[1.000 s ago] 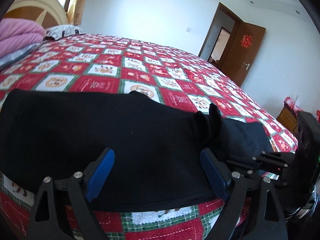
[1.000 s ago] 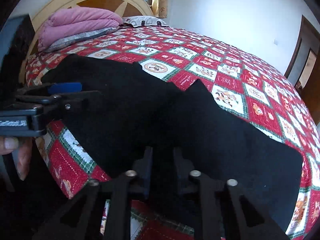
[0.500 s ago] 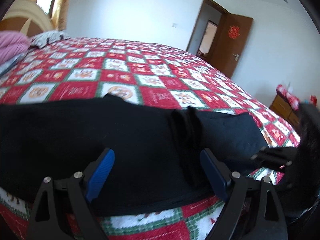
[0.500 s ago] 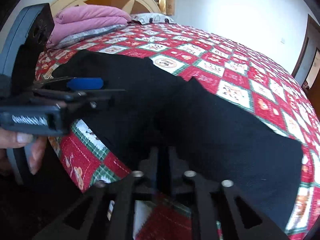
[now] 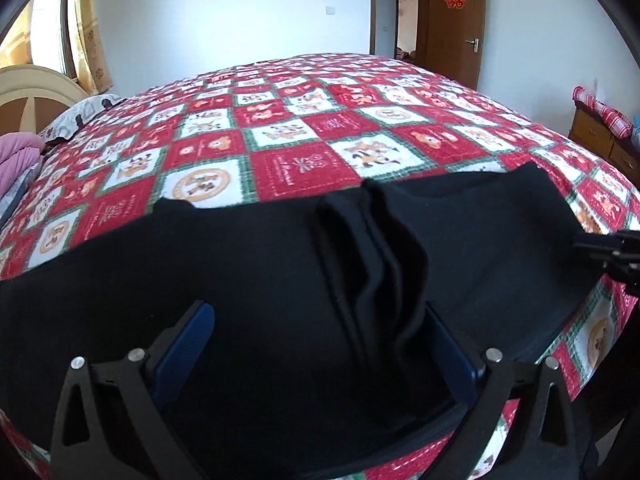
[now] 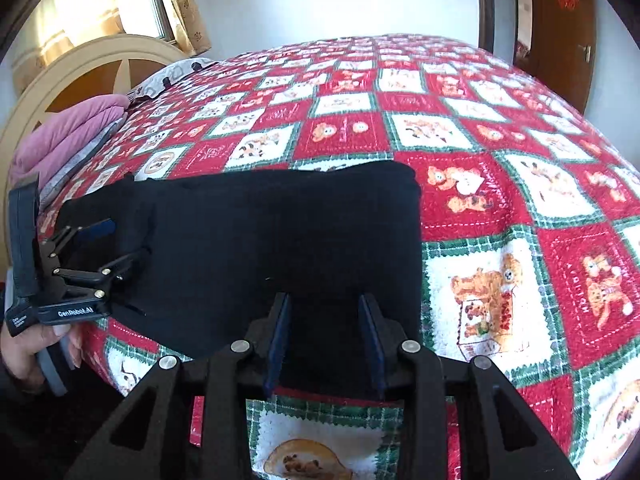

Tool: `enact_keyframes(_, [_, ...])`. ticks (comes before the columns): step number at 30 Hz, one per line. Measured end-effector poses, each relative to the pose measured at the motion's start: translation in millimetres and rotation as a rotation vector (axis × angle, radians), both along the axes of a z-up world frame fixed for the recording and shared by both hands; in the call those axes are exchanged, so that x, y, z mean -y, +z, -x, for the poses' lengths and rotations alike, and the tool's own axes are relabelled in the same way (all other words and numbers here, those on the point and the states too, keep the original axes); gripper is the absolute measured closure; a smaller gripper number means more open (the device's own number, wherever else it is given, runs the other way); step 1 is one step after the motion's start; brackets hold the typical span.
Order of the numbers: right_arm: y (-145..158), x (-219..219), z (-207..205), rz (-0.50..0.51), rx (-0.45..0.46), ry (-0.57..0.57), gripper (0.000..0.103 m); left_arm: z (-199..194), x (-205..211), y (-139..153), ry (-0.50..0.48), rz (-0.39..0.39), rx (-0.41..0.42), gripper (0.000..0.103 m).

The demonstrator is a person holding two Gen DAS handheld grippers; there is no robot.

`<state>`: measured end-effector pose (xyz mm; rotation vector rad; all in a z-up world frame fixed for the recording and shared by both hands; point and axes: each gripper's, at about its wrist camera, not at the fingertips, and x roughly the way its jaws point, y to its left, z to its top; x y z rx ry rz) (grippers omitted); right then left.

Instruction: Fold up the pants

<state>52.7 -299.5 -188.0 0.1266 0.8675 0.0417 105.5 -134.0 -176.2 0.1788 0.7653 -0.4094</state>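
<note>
A: We see the black pants (image 5: 260,272) lying across the near edge of the bed (image 5: 304,128).

B: Yes. Our left tool (image 5: 320,344) is opening very wide over them, gripping nothing. Our right tool (image 6: 325,340) is opening too, with the cloth between its jaws, unclamped.

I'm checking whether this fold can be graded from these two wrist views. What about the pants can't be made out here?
- Left end of the black pants: cut off by the left wrist picture's edge.
- Near hem: hidden behind the left gripper and the right gripper, both with jaws opening over the cloth.
- Layers and seams: black fabric shows no detail beyond the bunched ridge.
</note>
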Motion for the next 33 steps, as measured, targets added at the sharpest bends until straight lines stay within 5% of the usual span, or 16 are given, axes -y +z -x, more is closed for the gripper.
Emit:
enact_keyframes(7, [34.6,-1.1,-3.7,0.029,0.100,-0.024,0.066,-2.4,-10.1,21.8,0.017,0.130,0.036,0.003])
enact_keyframes(13, [38.2,12.3,-21.5,-0.002,0.112,-0.124,0.066,-14.7,8.6,16.7,-0.081,0.197,-0.070,0.046])
enact_keyframes(18, [33.9,8.1,-21.3,-0.001,0.142,-0.085,0.066,-17.0,15.0,9.9,-0.080,0.187,-0.094,0.086])
enact_keyframes(22, [37.3,7.8,-20.3,-0.001,0.194,-0.075,0.061,-11.3,9.6,14.2,-0.065,0.171,-0.089,0.087])
enact_keyframes(26, [23.3,5.6,-30.3,0.045,0.150,-0.081,0.052,-9.1,8.0,11.9,-0.055,0.158,-0.089,0.087])
enact_keyframes(28, [4.4,4.8,-42.1,0.090,0.055,-0.087,0.051,-10.8,9.7,9.9,-0.056,0.163,-0.091,0.083])
enact_keyframes(31, [2.4,-0.8,-40.2,0.150,0.073,-0.075,0.051,-13.3,5.3,8.9,-0.052,0.196,-0.102,0.078])
enact_keyframes(33, [9.1,-2.6,-35.5,0.162,0.094,-0.082,0.051,-12.1,-2.9,10.8,-0.045,0.225,-0.116,0.061])
